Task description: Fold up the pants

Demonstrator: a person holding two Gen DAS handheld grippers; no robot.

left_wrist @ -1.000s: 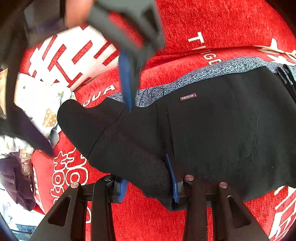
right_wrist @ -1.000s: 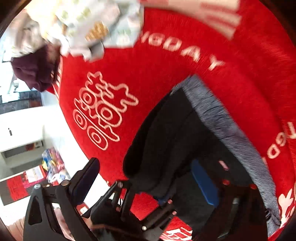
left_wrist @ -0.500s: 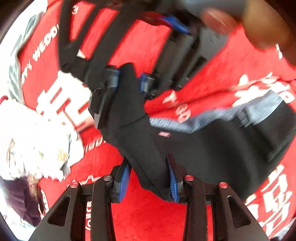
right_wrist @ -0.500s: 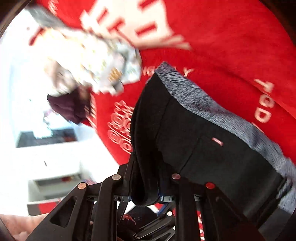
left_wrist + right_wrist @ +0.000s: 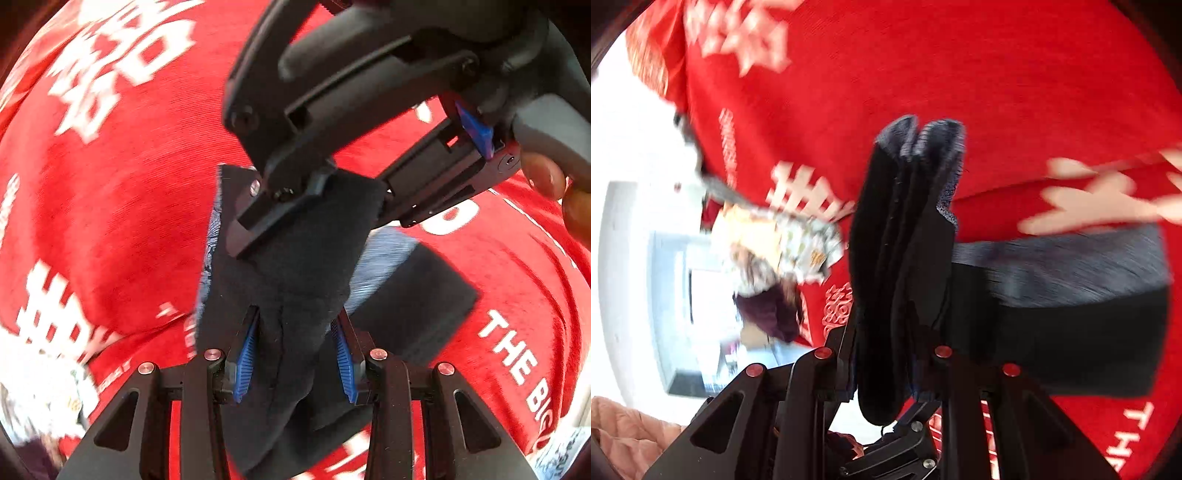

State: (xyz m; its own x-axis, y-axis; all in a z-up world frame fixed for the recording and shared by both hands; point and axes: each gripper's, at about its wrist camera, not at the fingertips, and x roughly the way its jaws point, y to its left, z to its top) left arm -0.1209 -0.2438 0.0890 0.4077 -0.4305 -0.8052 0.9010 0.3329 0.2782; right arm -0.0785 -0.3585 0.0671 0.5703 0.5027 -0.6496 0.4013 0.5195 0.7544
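Note:
The black pants (image 5: 295, 280) with a grey patterned waistband (image 5: 1060, 266) are lifted off a red blanket (image 5: 122, 206). My left gripper (image 5: 295, 362) is shut on a thick fold of the black fabric, its blue pads (image 5: 243, 362) pressing both sides. Just above it in the left wrist view, my right gripper (image 5: 314, 206) clamps the same bundle higher up. In the right wrist view the right gripper (image 5: 886, 373) is shut on the folded layers, which stand up between its fingers. The rest of the pants trails down to the right onto the blanket.
The red blanket has white lettering (image 5: 517, 365) and symbols. A pile of light patterned clothes (image 5: 783, 240) and a dark purple garment (image 5: 768, 314) lie at the blanket's edge. A pink quilted cloth (image 5: 624, 435) shows at the lower left. A person's fingers (image 5: 550, 177) hold the right gripper.
The right gripper closed on the black fabric near the left gripper. Both grippers then lifted and swung the bundle across the blanket, and the views rolled.

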